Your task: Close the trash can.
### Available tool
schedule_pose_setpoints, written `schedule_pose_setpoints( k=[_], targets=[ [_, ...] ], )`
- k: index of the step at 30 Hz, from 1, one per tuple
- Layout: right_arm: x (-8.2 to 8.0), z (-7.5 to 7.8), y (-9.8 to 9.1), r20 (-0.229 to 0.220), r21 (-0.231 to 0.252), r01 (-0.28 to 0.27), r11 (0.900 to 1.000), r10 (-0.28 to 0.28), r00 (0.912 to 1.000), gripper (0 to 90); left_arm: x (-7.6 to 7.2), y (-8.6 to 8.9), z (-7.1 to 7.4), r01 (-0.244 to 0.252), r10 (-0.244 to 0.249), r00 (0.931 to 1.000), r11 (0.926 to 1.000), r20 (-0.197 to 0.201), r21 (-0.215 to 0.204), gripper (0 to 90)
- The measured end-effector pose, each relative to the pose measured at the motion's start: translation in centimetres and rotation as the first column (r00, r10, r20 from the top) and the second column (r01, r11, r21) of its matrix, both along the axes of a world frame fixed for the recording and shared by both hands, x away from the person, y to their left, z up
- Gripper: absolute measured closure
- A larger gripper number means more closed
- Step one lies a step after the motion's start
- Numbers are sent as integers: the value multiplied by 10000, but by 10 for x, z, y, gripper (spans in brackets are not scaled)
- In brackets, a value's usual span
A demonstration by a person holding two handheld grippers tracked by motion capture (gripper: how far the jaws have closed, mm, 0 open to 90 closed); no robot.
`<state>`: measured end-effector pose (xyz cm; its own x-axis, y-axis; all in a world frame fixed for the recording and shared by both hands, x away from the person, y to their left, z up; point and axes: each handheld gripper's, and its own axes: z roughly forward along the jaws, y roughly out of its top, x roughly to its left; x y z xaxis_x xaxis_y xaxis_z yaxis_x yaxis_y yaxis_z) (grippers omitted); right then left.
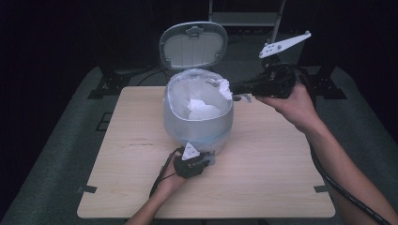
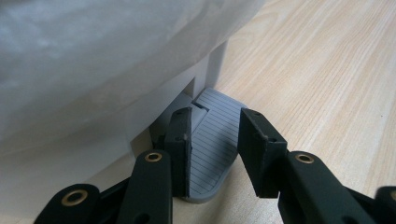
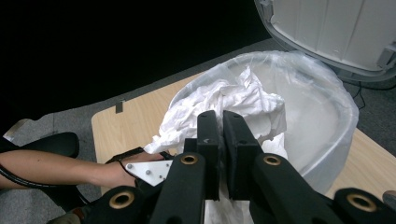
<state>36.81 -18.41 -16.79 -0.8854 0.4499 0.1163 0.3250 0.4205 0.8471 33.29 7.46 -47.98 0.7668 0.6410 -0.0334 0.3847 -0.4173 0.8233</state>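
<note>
The right gripper [image 3: 223,154] is pinching the crumpled tissue [image 3: 233,100] at the bin [image 1: 197,122] rim, fingers nearly together; the left gripper [image 2: 212,156] is pressing the pedal [image 2: 212,140], fingers narrow around it.

Crinkled white paper [image 3: 233,100] in a glossy plastic liner [image 3: 322,116]; ribbed grey plastic pedal [image 2: 212,140]; matt wood-grain table [image 1: 263,173].

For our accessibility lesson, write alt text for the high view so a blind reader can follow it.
A person's right gripper holds crumpled white tissue at the rim of a bag-lined pedal bin with its lid raised. The left gripper rests at the bin's base on a wooden table.
</note>
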Motion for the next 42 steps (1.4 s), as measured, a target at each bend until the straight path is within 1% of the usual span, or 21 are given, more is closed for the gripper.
schedule_pose_setpoints(
  k=[9, 14, 22, 29, 37, 42],
  targets=[
    [6, -2, 11, -41, 39, -94, 9999, 95, 9999, 852, 0, 0, 0, -1, 1, 10000, 10000, -12, -18, 652],
    [11, -4, 19, -85, -26, -177, 9998, 177, 9998, 852, 0, 0, 0, 2, -2, 10000, 10000, -14, -18, 652],
    [16, -6, 26, -164, -34, -212, 9998, 211, 9996, 852, 0, 0, 0, 1, -1, 10000, 10000, -24, -28, 652],
    [22, -10, 38, -229, -199, -309, 9993, 304, 9993, 852, 0, 0, 0, 1, -1, 10000, 10000, -24, -27, 652],
    [27, -12, 46, -315, -288, -302, 9991, 293, 9991, 852, 0, 0, 0, 6, -6, 10000, 10000, -28, -29, 652],
    [31, -15, 51, -295, -368, -302, 9989, 291, 9991, 851, 0, 0, 0, 6, -6, 10000, 10000, -25, -35, 652]
  ],
)
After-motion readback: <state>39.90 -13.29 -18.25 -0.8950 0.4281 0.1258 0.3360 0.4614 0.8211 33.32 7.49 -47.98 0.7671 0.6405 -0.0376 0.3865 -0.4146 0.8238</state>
